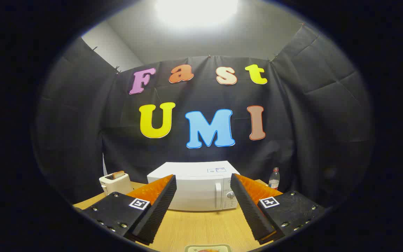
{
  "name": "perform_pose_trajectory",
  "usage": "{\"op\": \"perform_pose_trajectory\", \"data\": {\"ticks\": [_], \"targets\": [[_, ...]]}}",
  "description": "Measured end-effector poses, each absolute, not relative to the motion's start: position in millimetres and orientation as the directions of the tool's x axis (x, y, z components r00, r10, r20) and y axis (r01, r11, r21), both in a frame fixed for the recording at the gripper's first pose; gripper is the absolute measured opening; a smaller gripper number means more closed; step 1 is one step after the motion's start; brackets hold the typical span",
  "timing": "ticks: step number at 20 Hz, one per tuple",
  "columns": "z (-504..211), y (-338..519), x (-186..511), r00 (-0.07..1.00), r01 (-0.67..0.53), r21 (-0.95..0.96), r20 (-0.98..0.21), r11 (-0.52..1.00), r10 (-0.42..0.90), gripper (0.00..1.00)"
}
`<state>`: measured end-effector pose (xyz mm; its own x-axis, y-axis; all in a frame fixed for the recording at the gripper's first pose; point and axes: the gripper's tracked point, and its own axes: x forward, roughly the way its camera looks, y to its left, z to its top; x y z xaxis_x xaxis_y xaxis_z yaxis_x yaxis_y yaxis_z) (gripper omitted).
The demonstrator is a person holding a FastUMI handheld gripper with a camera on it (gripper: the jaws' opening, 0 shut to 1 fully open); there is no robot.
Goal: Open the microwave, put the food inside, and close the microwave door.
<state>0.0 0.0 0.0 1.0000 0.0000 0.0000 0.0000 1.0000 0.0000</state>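
The gripper (203,196) is spread wide and holds nothing. Beyond its fingers the white microwave (194,187) stands closed on the wooden table (201,227). Its door looks stiff; the upright handle (218,196) seems the best place to hook and pull.

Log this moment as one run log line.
stage: start | gripper: open, empty | microwave: closed, beyond fingers | plate of food: on table, between fingers | toaster: beside microwave
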Motion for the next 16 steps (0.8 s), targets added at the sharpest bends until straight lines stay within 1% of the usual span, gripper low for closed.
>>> {"op": "perform_pose_trajectory", "data": {"ticks": [9, 16], "targets": [[-10, -14, -9, 1.0, 0.019, 0.009, -0.009, 1.0, -0.019, 0.98], [-11, -37, 3, 0.999, 0.035, -0.021, -0.004, 0.999, -0.035, 0.98]]}}
